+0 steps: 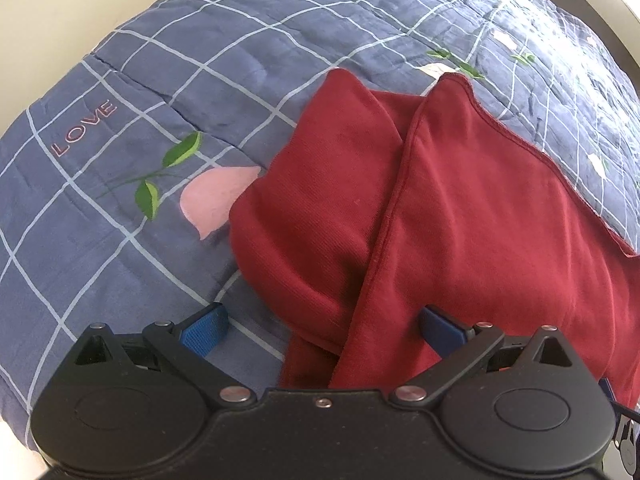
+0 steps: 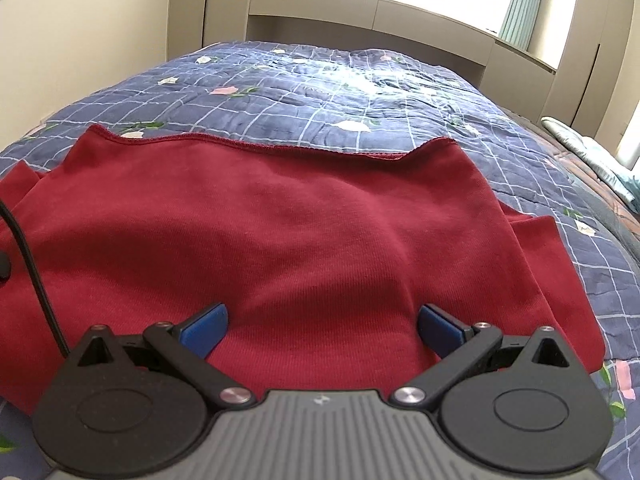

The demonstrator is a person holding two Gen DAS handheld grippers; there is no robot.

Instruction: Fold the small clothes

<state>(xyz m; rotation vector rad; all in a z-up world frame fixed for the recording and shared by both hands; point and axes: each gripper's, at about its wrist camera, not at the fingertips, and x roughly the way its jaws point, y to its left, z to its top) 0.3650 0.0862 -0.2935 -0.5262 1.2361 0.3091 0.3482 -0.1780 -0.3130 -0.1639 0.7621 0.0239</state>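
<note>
— So, what does the left wrist view show that the right one does not?

— It shows the word "LOVE" (image 1: pixel 84 128) stitched in pink on the navy checked quilt with pink flowers (image 1: pixel 140 92), and the folded-over side of the dark red knitted garment (image 1: pixel 460 208), where one layer lies on another with a seam edge running between them.

— And the right wrist view?

— That one shows the room: a beige headboard with cupboards (image 2: pixel 360 12), a bright window with pale green curtains (image 2: pixel 516 0), and a light satin cloth (image 2: pixel 588 148) at the right side of the bed. A black cable (image 2: pixel 32 264) crosses the garment at the left.

— How do the tools stand?

— The left hand-held gripper (image 1: pixel 322 330) is low over the garment's left edge, its blue pads wide apart and holding nothing; one pad is over the quilt, the other over red cloth. The right hand-held gripper (image 2: pixel 322 330) is also spread wide and empty, with both pads above the garment (image 2: pixel 300 232).

— Where is the garment?

— It lies spread on the quilt (image 2: pixel 360 92), with its hemmed edge on the far side and slightly wavy.
</note>
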